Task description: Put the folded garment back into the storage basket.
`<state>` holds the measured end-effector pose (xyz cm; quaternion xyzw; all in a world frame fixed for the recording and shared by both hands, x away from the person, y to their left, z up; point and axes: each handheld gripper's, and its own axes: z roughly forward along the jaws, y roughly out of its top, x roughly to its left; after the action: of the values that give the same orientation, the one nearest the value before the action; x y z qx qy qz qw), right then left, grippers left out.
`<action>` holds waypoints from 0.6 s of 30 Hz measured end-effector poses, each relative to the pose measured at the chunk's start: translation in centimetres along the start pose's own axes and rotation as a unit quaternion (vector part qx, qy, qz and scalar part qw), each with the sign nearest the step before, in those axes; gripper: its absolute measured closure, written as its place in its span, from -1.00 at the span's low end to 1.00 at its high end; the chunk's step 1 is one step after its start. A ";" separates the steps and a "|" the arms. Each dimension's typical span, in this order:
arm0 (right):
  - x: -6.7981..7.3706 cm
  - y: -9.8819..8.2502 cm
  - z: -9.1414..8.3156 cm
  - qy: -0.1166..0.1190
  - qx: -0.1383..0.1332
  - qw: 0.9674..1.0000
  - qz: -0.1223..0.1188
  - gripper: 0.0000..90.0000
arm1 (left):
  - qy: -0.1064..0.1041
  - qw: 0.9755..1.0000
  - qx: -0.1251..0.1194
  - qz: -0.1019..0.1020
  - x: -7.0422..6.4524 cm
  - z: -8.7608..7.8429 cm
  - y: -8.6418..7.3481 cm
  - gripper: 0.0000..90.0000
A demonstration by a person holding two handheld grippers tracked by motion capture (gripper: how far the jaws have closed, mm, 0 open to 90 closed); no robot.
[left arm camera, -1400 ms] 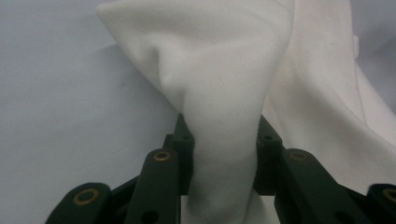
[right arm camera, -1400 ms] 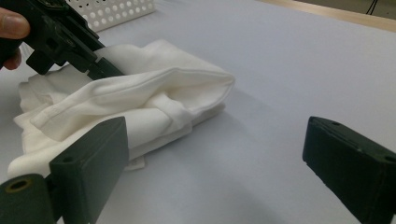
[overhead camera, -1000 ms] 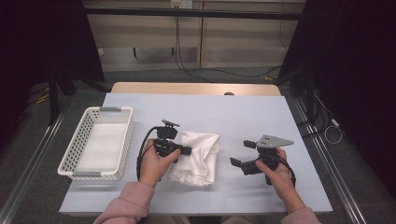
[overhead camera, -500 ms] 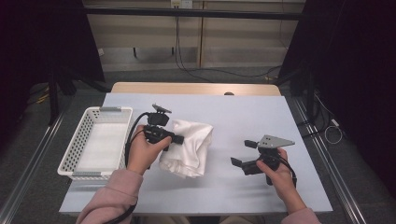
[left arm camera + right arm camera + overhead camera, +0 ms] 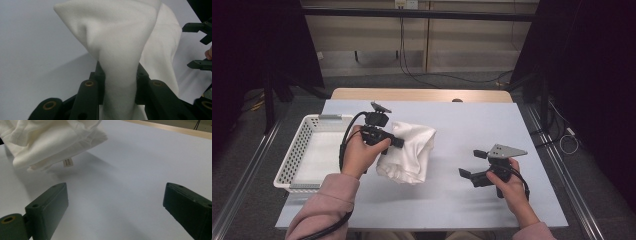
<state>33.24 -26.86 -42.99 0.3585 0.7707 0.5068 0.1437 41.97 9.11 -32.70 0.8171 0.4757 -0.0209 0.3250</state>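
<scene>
- A white slotted basket [image 5: 297, 155] sits at the far left of the worktop [image 5: 472, 125], just left of the white cloth [image 5: 409, 150].
- The left hand [image 5: 359, 157], in a pink sleeve [image 5: 322, 207], holds the left hand-held gripper [image 5: 396, 143] between the basket and the cloth.
- The left hand-held gripper is clamped on a bunched fold of the white cloth; in the left gripper view the fabric [image 5: 120, 62] runs between the 2 black jaws and fans out beyond them.
- The cloth hangs from that grip near the middle of the worktop, its lower folds drooping down toward the worktop; whether they touch it I cannot tell.
- In the right gripper view a small tag [image 5: 67, 162] dangles from the cloth's [image 5: 50, 142] lower edge, with a shadow on the worktop [image 5: 130, 170] beneath it.
- The right hand-held gripper [image 5: 472, 164] is well to the right of the cloth, held low over the worktop by the right hand [image 5: 509, 182].
- Its jaws stand wide apart with nothing between them, pointing toward the cloth.
</scene>
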 end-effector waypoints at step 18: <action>0.1 -0.1 0.2 0.001 0.007 1.000 -0.003 -0.87 | 0.011 1.000 -0.003 -0.013 1.2 -2.6 1.3 0.61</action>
<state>33.20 -26.68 -43.17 0.3569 0.7751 0.5016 0.1422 42.98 11.02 -30.43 0.8103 0.4895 -0.0148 0.3218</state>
